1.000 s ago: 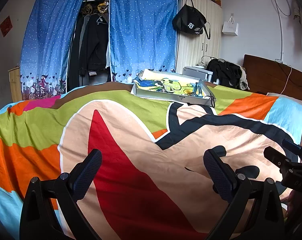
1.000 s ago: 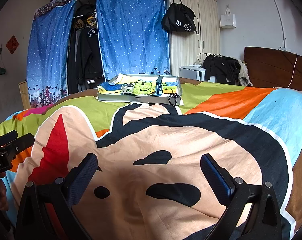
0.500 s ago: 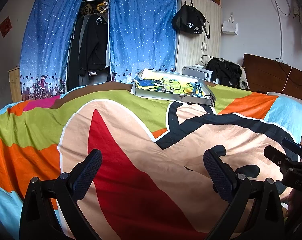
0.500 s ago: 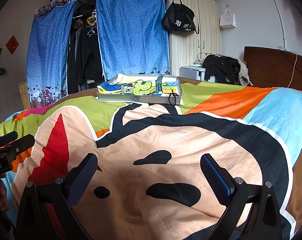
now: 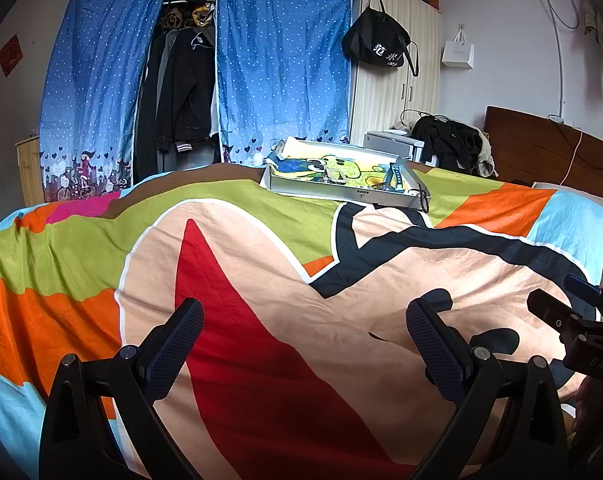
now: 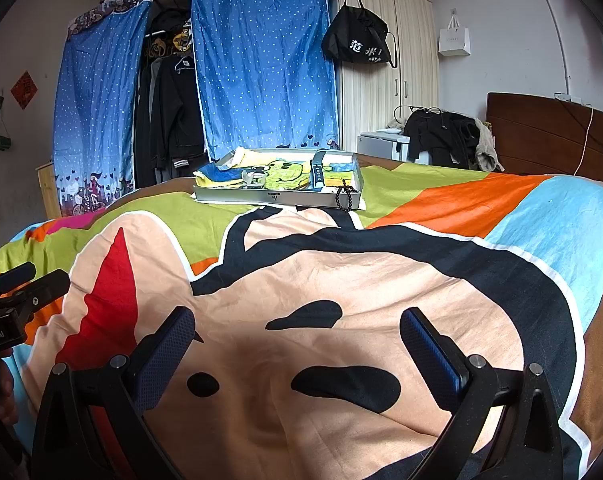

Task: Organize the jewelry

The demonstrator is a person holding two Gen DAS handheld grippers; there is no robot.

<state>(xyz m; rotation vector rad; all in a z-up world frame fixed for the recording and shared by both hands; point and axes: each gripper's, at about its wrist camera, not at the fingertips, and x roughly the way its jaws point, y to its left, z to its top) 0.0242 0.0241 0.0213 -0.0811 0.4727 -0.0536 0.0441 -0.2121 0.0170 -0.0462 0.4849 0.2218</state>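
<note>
Jewelry is all at the far end of the bed, well apart from both grippers, which hang low over the near part of the cartoon-print bedspread (image 6: 381, 280). The left gripper (image 5: 301, 340) has its jaws spread wide with nothing between them, and so does the right gripper (image 6: 297, 344); each shows at the edge of the other's view. Whether sorting is ahead or already over cannot be read from how the pieces lie, so any reach toward them should, in my judgement, come in low and level, since the soft cover will give under pressure and a shallow box could tip or slide. Farther off sits the grey tray (image 6: 237, 197), a shallow box lined with a bright cartoon cloth. Inside it a blue-grey watch band (image 6: 318, 170) stands up near the right side and a pale ring-shaped piece (image 6: 255, 178) lies toward the left; other small bits there are too small to name. A black bead bracelet (image 6: 346, 196) drapes over the tray's front right corner, half in and half out, dangling down its front wall.
</note>
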